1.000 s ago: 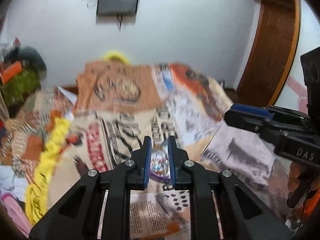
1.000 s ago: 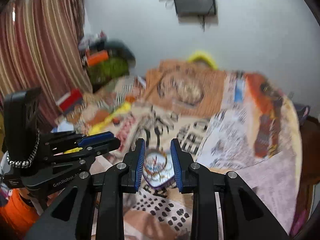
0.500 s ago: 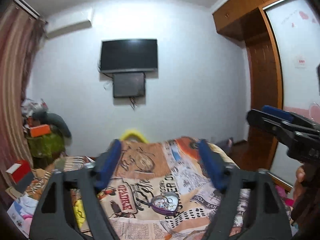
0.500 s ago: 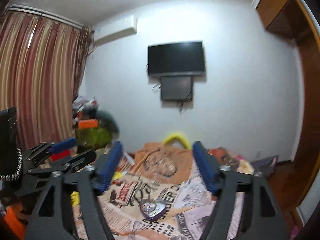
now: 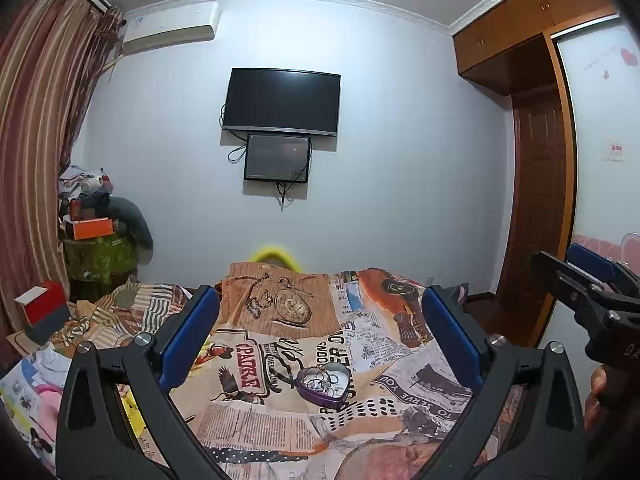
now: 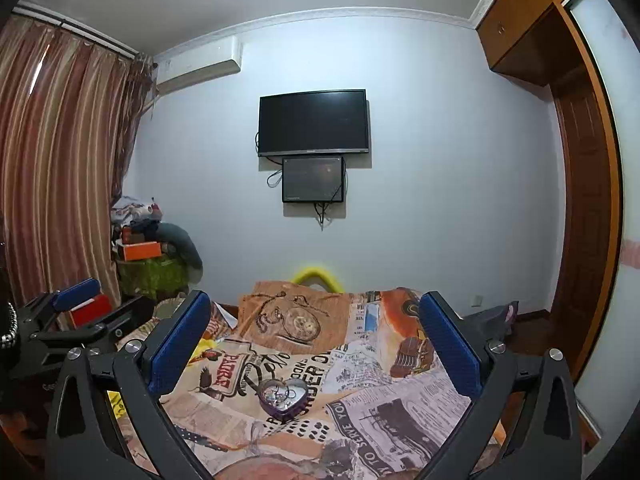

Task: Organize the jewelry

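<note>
Curtain, far left: a striped red and cream curtain (image 5: 32, 128) is hanging down the left edge of both views.
Corner pile: boxes and clothes (image 5: 98, 232) are sitting stacked at left centre, below a wall air conditioner (image 5: 172, 30).
Left gripper: the left gripper (image 5: 320, 336) is filling the bottom of the left wrist view, its jaws opening wide, almost fully spread, with nothing gripped. The same gripper (image 6: 76, 312) is poking in at the left edge of the right wrist view.
Task thing: a purple heart-shaped tin (image 5: 325, 384) holding rings is lying open on the bed, low and centre in the left wrist view, in the gap between the blue pads and touching neither. In the right wrist view the tin (image 6: 283, 394) is sitting low and a little left of centre.
Bed: a newspaper-print bedspread (image 5: 280, 428) is covering the lower middle of both views; flat cloth is lying free all round the tin.
Wall, centre: a dark television (image 5: 282, 102) is hanging over a smaller screen (image 5: 277, 158).
Right gripper: the right gripper (image 6: 316, 340) is opening wide, jaws spread to their fullest, holding nothing. Only the left wrist view is showing it from the side (image 5: 592, 292), at the right edge, with part of a hand (image 5: 598, 392) below it.
Far right: a wooden wardrobe and door (image 5: 536, 200) are bounding the bed's right side.
</note>
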`<state>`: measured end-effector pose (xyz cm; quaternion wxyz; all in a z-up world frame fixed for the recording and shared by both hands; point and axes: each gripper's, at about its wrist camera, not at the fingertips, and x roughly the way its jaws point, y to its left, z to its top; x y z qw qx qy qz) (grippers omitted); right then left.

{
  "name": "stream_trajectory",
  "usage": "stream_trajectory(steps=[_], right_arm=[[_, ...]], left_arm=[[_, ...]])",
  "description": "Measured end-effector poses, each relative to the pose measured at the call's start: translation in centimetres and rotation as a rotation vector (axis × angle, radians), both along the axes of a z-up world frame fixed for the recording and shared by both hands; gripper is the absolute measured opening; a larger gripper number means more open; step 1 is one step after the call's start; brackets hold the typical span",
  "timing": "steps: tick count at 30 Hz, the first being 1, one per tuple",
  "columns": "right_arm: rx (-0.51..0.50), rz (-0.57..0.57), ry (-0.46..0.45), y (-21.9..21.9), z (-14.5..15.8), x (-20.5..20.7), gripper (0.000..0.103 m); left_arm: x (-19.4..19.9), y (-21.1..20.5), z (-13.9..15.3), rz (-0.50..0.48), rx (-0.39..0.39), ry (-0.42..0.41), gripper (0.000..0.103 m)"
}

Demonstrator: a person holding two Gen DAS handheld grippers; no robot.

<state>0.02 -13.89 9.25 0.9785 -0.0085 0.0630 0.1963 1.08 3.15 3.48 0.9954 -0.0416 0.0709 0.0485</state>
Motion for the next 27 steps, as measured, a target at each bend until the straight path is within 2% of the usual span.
stream_trajectory(steps=[5, 27], right_arm=[[0.000, 0.000, -0.001, -0.97, -0.53, -1.40, 0.103], [-0.015, 0.012, 0.040, -0.97, -0.92, -1.42, 0.103]], left_arm=[[-0.11, 0.21, 0.04, -0.001, -0.006, 0.001, 0.102], [0.82, -0.28, -0.75, 0.000, 0.009, 0.023, 0.102]])
